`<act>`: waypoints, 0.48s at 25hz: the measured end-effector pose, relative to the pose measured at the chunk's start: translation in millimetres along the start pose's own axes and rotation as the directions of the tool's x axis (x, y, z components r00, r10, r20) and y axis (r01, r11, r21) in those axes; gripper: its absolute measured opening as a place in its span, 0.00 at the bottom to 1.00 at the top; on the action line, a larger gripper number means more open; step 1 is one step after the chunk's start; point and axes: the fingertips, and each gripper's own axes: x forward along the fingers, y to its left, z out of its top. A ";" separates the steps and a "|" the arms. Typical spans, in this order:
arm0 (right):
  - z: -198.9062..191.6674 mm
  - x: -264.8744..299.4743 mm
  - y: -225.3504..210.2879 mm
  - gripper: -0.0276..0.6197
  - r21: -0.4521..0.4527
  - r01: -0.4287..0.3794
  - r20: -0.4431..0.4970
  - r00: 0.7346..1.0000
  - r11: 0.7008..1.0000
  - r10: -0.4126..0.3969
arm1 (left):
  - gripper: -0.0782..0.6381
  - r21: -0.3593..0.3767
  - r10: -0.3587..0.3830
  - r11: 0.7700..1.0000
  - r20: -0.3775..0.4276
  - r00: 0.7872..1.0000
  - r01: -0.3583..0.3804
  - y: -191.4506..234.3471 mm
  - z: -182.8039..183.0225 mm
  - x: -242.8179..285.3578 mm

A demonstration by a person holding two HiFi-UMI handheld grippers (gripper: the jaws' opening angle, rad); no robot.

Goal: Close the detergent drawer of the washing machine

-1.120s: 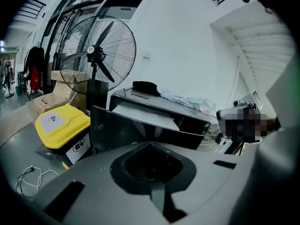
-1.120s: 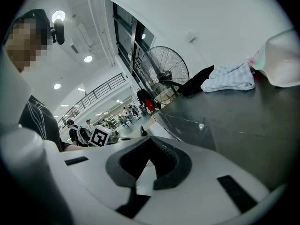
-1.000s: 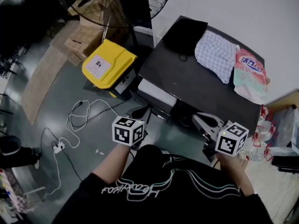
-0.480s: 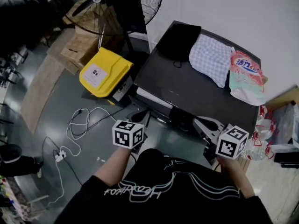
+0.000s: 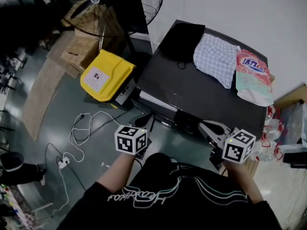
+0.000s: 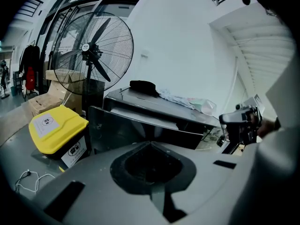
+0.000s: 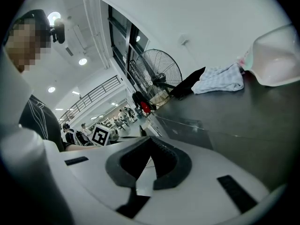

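Observation:
The black washing machine (image 5: 206,92) stands ahead of me. Its detergent drawer (image 5: 157,101) sticks out at the front left corner and shows a white inside; in the left gripper view the drawer (image 6: 140,115) is a pale strip under the top edge. My left gripper (image 5: 143,123) hovers just in front of and below the drawer, apart from it, and the left gripper (image 6: 150,143) is shut on nothing. My right gripper (image 5: 208,126) is at the machine's front right edge; the right gripper (image 7: 149,137) is also shut and empty.
On the machine's top lie a black cloth (image 5: 186,38), a checked cloth (image 5: 216,59) and a pink detergent pouch (image 5: 254,78). A yellow bin (image 5: 106,75) and a standing fan (image 5: 125,4) are to the left. White cables (image 5: 84,126) trail on the floor.
The head view has shifted slightly. Both grippers hold about the same places in front of the machine, and the drawer has not moved.

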 end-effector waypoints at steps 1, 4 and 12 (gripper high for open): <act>-0.5 0.1 -0.1 0.08 0.000 0.000 0.000 1.000 1.000 0.000 | 0.14 -0.002 0.000 1.000 0.000 1.000 0.000 -0.2 -0.2 0.0; -2.0 0.6 -0.2 0.09 0.000 0.004 -0.002 1.000 1.000 -0.004 | 0.14 -0.003 -0.003 1.000 0.002 1.000 0.003 0.3 -0.4 -0.4; -0.7 -1.2 0.4 0.09 0.004 0.017 0.003 1.000 1.000 -0.017 | 0.14 -0.021 0.015 1.000 -0.002 1.000 -0.015 4.4 15.9 21.6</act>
